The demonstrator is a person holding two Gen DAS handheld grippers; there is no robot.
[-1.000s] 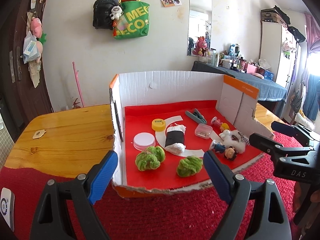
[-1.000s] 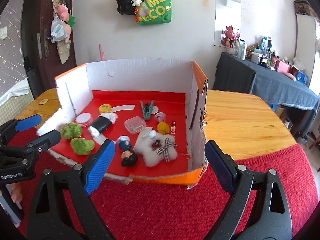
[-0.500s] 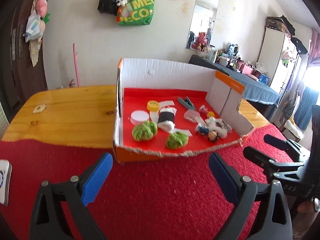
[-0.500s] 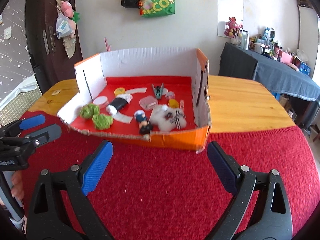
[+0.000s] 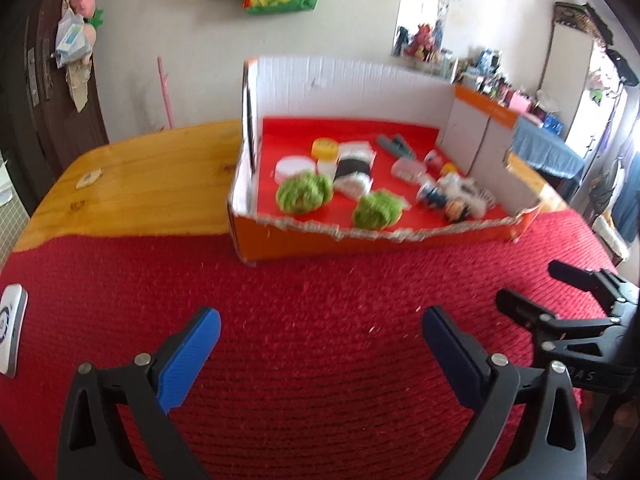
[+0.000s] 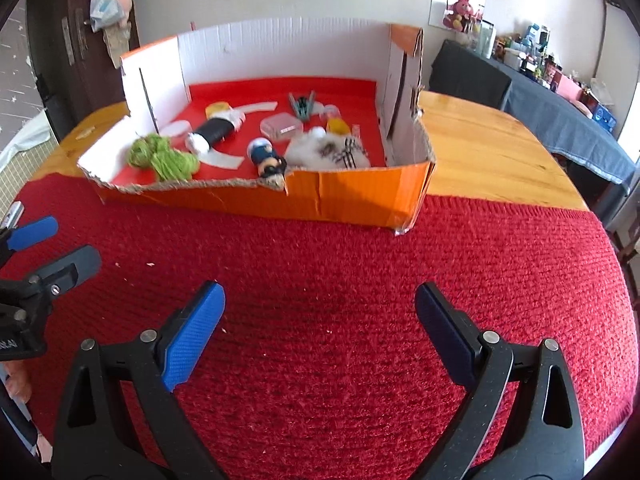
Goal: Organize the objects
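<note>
An orange cardboard box [image 5: 360, 246] [image 6: 352, 196] with a red floor stands on the table. It holds two green fuzzy balls [image 5: 304, 192] [image 6: 164, 156], a black and white roll [image 5: 354, 170] [image 6: 214, 132], a small figure [image 5: 442, 202] [image 6: 268, 158], a white plush [image 6: 328, 150], a clear case [image 6: 281, 125], a grey clip [image 5: 394, 146] [image 6: 302, 104] and round lids [image 5: 294, 166]. My left gripper [image 5: 320, 348] [image 6: 52, 248] is open and empty above the red mat. My right gripper [image 6: 320, 328] [image 5: 560, 284] is open and empty beside it.
A red knitted mat [image 5: 320, 320] [image 6: 320, 280] covers the near part of the wooden table [image 5: 152, 184] [image 6: 488, 152]. A white device [image 5: 10, 332] lies at the mat's left edge. A wall with hanging bags is behind the box.
Both grippers have pulled back from the box toward the near side of the mat. The box now looks farther away. Both stay open and empty.
</note>
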